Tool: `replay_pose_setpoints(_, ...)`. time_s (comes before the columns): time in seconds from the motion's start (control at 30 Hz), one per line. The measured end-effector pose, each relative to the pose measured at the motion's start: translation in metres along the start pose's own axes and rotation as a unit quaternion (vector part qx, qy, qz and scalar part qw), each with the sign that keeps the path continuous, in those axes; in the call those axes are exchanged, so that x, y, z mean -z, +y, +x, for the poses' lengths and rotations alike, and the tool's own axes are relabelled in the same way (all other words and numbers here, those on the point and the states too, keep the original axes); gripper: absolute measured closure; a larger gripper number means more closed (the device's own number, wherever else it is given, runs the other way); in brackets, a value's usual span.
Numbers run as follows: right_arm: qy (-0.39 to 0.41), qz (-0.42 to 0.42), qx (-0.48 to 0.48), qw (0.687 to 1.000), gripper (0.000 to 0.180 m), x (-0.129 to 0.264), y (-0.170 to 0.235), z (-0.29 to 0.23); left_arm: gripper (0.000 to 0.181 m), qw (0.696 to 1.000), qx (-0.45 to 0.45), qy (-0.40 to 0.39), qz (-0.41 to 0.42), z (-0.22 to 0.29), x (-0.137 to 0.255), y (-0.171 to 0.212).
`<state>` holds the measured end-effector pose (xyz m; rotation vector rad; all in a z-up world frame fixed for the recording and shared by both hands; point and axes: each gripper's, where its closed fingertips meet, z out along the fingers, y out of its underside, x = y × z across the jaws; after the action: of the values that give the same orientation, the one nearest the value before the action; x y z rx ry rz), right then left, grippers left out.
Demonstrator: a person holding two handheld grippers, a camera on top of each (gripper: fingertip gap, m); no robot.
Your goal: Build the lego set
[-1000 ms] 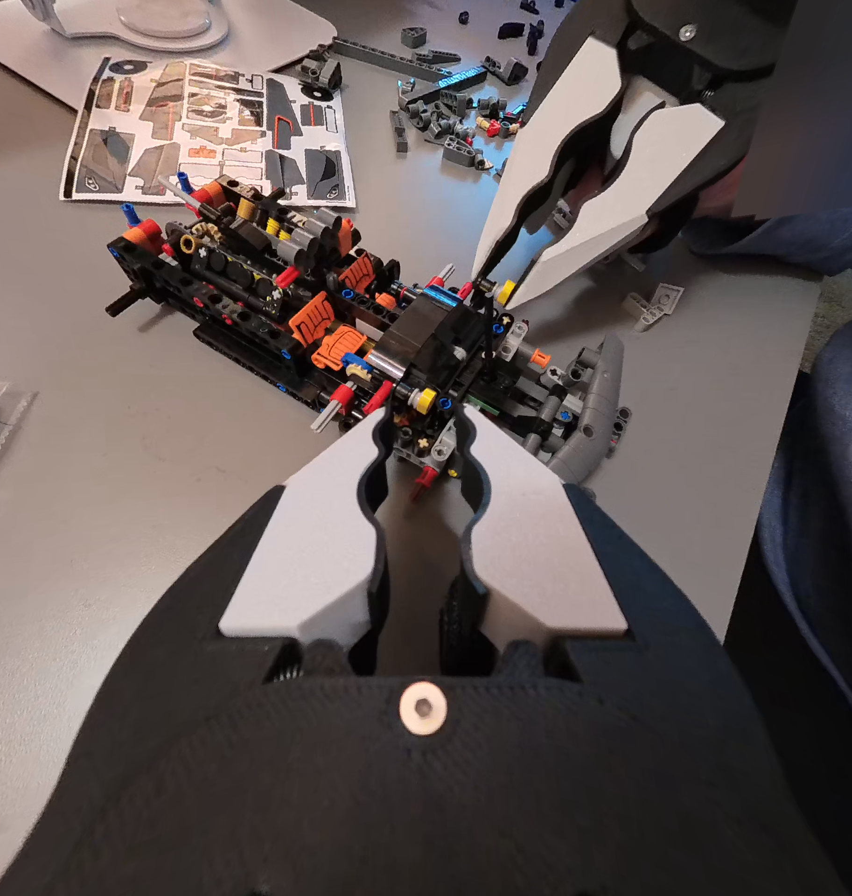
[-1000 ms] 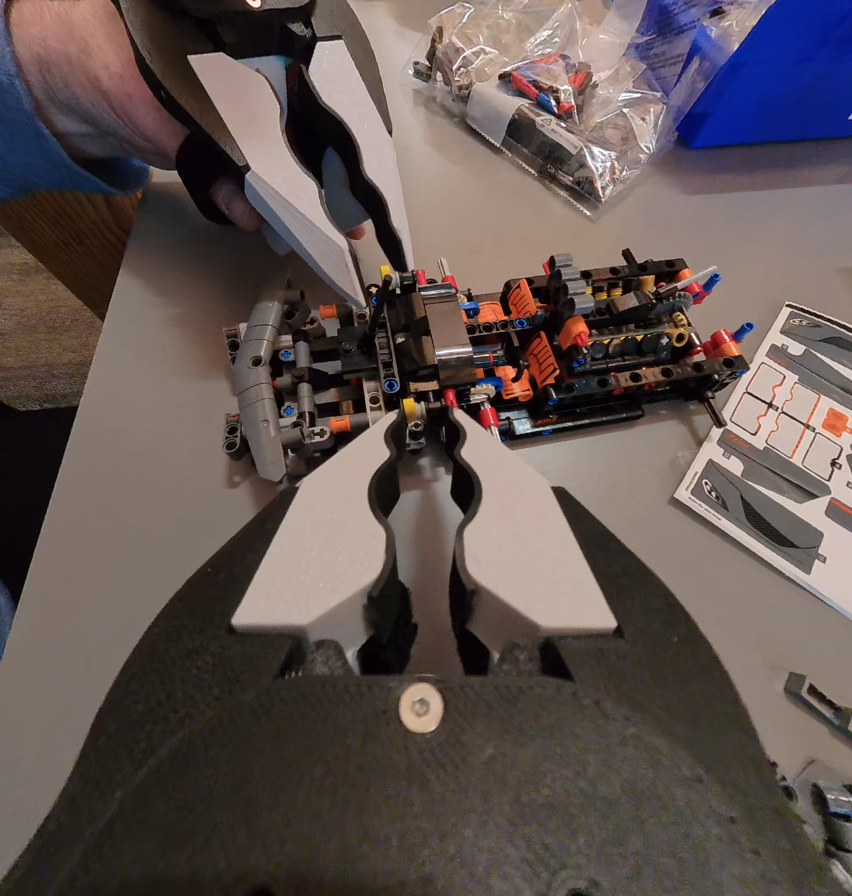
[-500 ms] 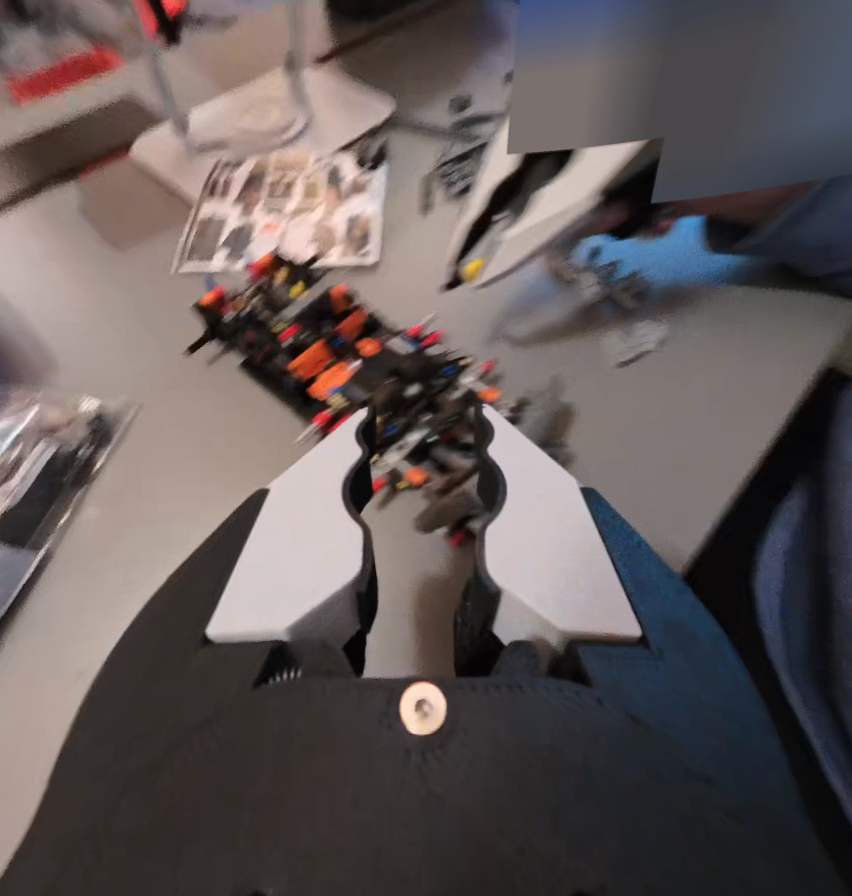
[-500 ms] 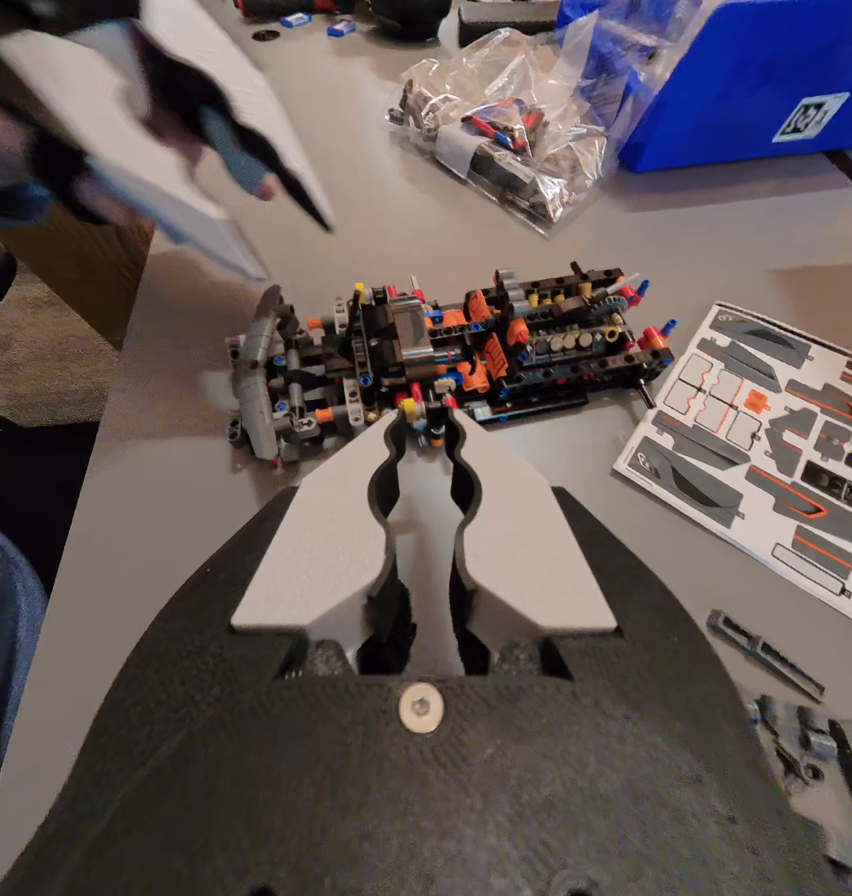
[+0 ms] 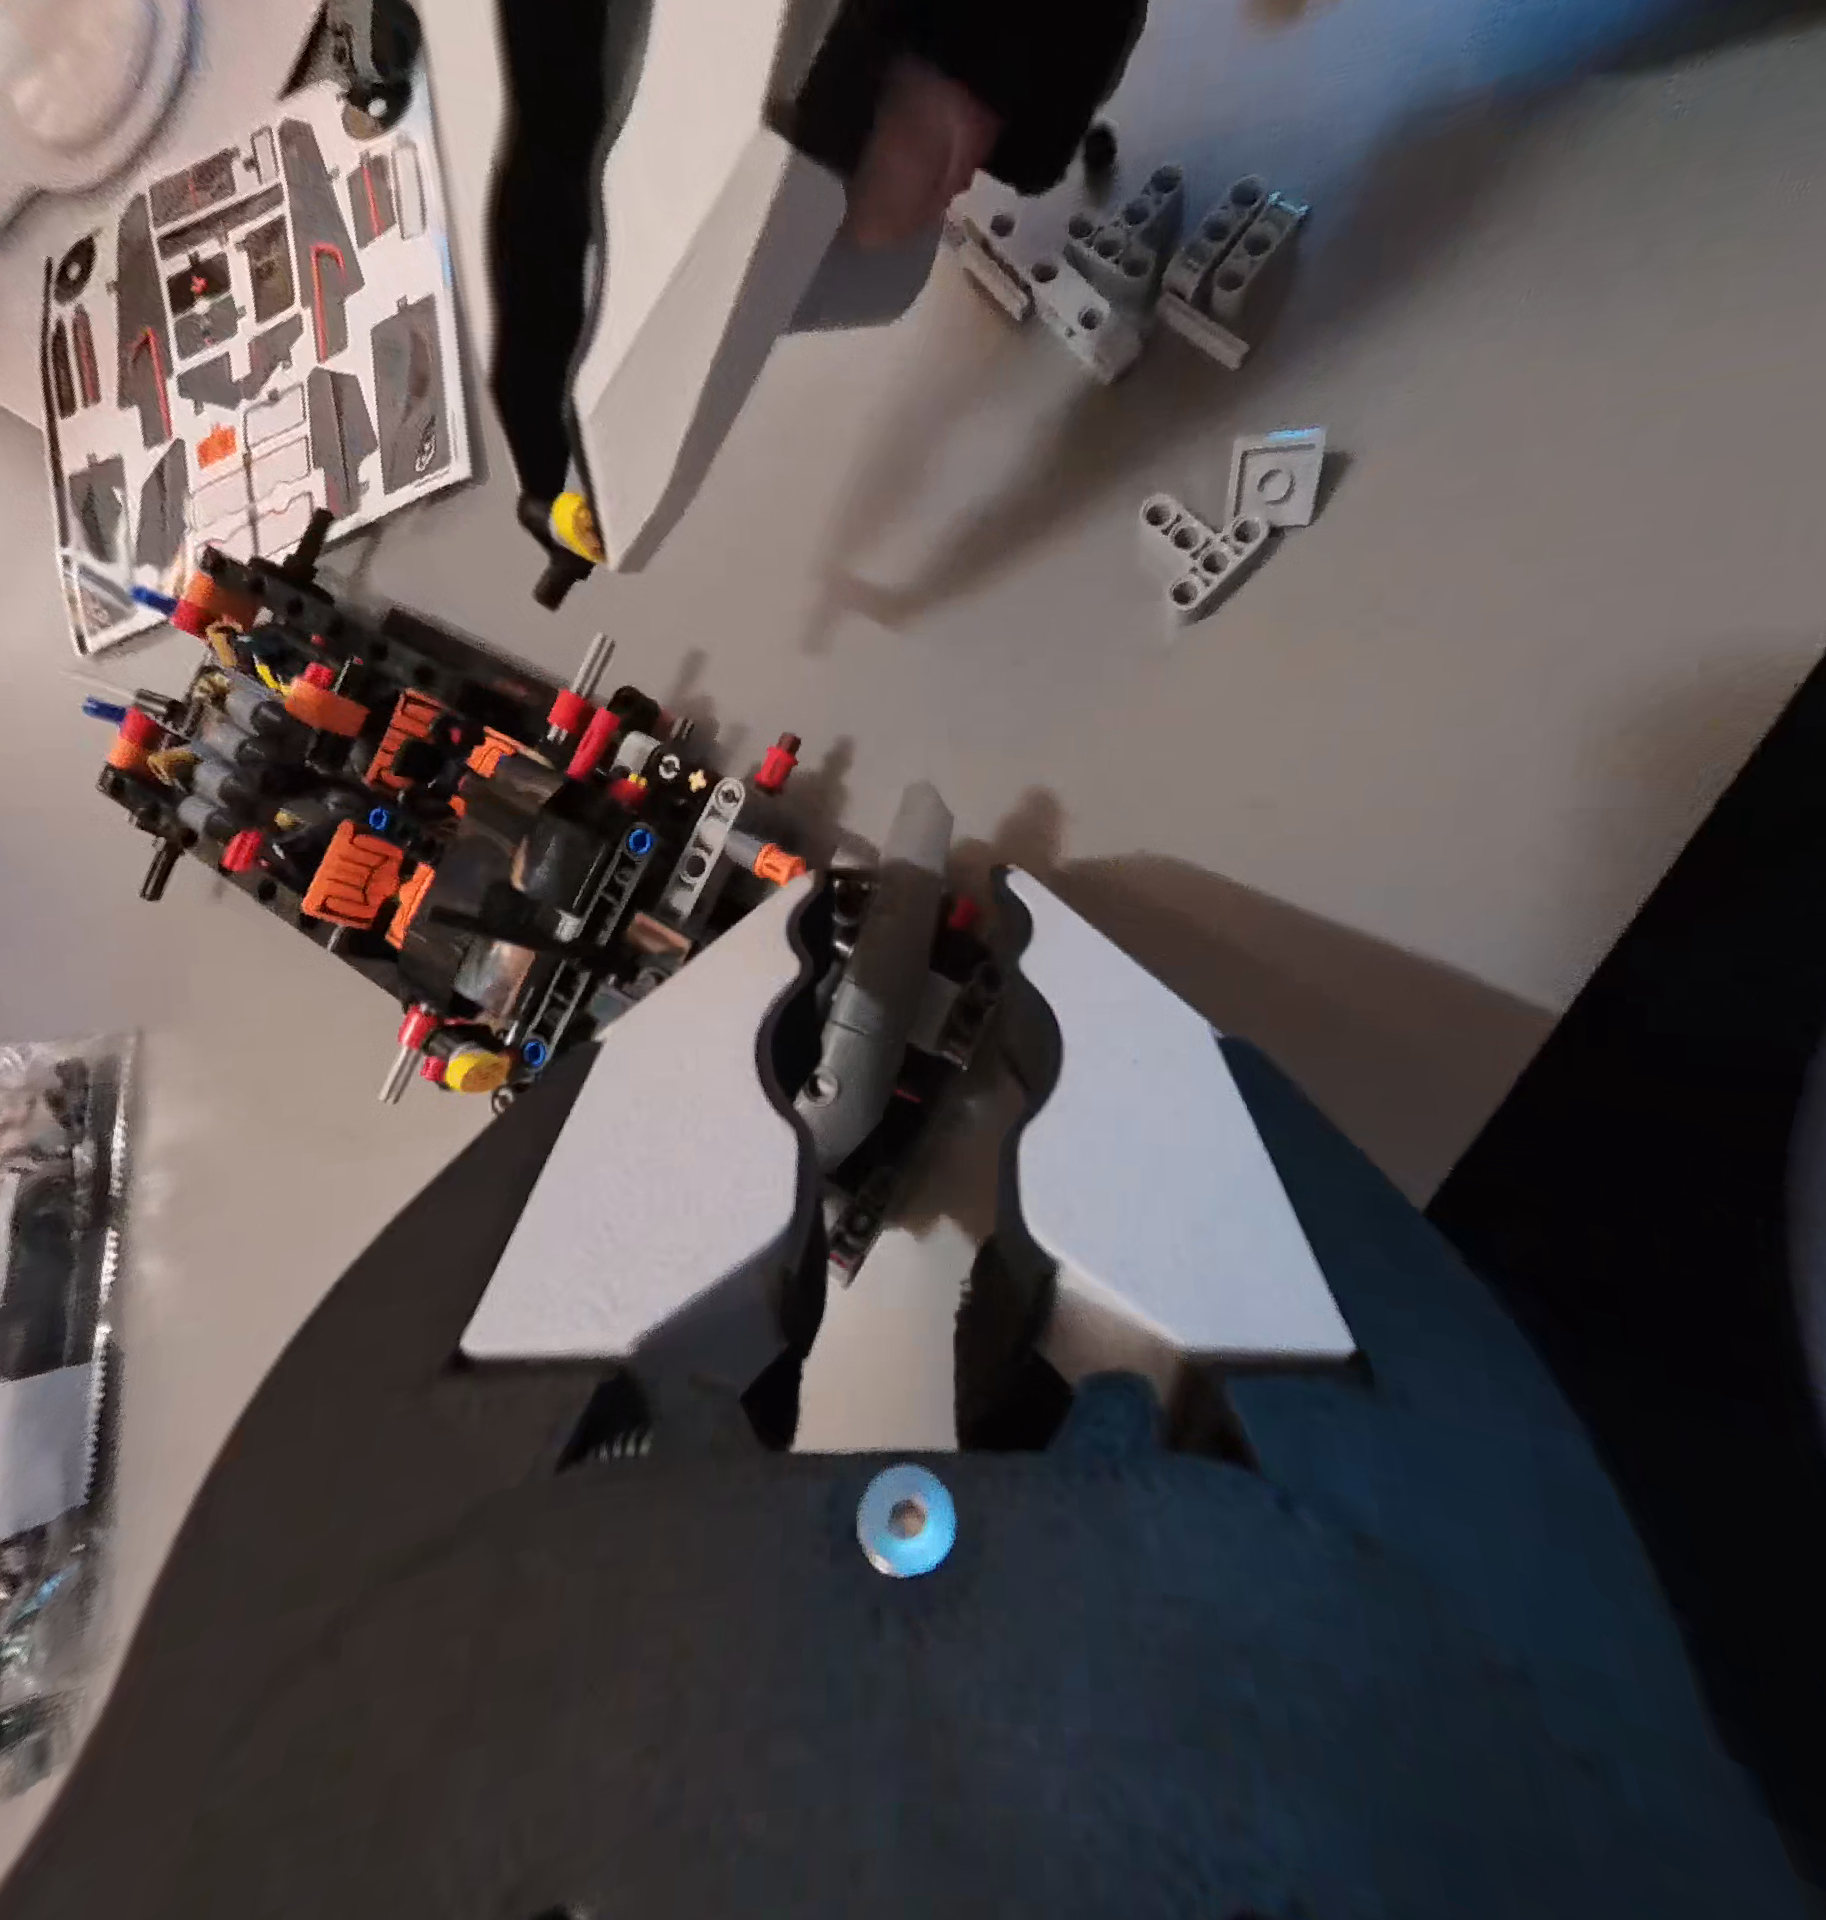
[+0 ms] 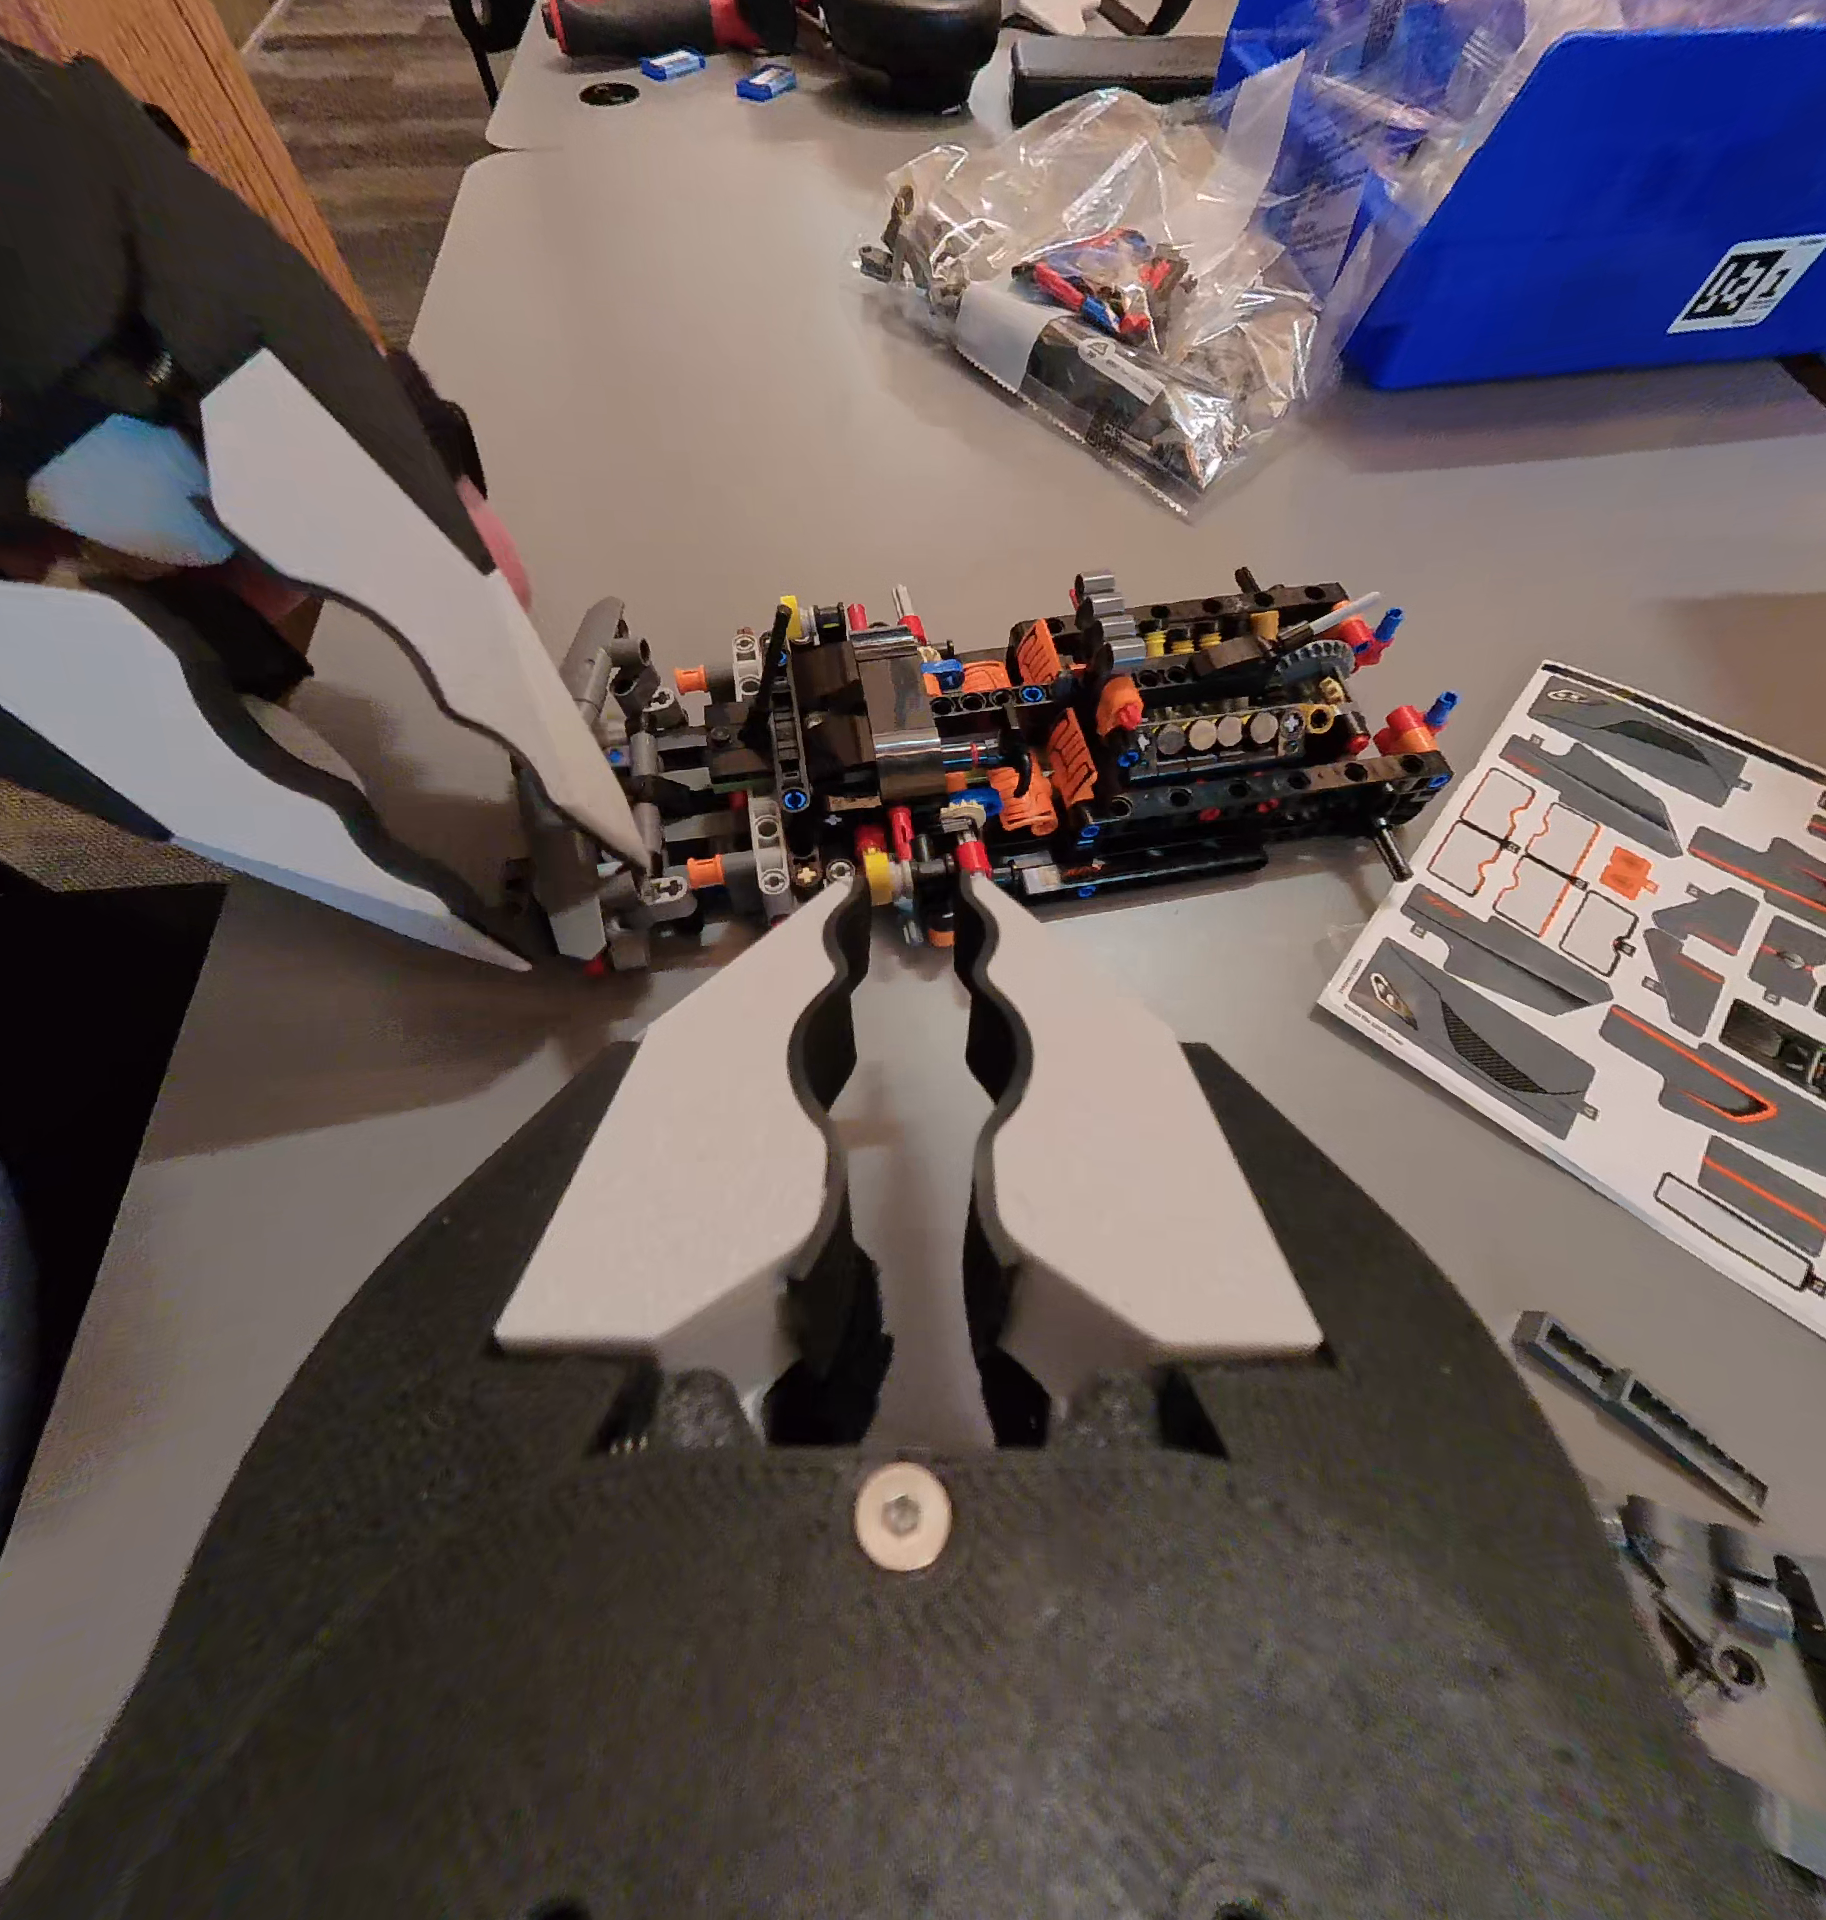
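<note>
The partly built black, orange and grey lego chassis (image 6: 1096, 748) lies on the grey table, also in the left wrist view (image 5: 421, 831). My left gripper (image 5: 907, 878) is open, and its fingers straddle the grey bumper (image 5: 888, 997) at the chassis end. It shows at the left of the right wrist view (image 6: 576, 914). My right gripper (image 6: 907, 883) is shut on a small yellow and black piece (image 6: 881, 871) just in front of the chassis side. From the left wrist view it (image 5: 576, 540) hangs a little off the chassis with that piece (image 5: 573, 516) at its tips.
A sticker sheet (image 6: 1636, 935) lies past the far end of the chassis. A clear bag of parts (image 6: 1096, 312) and a blue box (image 6: 1615, 208) stand behind. Loose grey pieces (image 5: 1127, 270) and a grey bracket (image 5: 1215, 530) lie near the table edge. A dark beam (image 6: 1636, 1423) lies near my right gripper. My right fingertips sit around 8 cm from my left ones. The left tips stand about 8 cm off the grey bracket (image 5: 1215, 530).
My left gripper left the chassis side, swung round to the bumper end and opened wider. My right gripper drew back from the chassis, still holding the yellow piece.
</note>
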<state>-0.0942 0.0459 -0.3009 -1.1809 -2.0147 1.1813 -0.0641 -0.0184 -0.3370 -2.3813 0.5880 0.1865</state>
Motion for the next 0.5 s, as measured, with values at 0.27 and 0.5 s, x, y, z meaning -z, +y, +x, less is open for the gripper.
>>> replay_pose_setpoints(0.27, -0.001, 0.009, 0.013, 1.0, 0.168, 0.006, -0.006, -0.003, 0.163, 0.998, -0.042, -0.015, -0.034, -0.001, 0.006, 0.011)
replay_pose_setpoints(0.5, -0.012, 0.016, 0.017, 1.0, 0.167, 0.008, -0.01, -0.01, 0.165, 0.996, -0.069, -0.004, -0.06, -0.018, 0.043, 0.068)
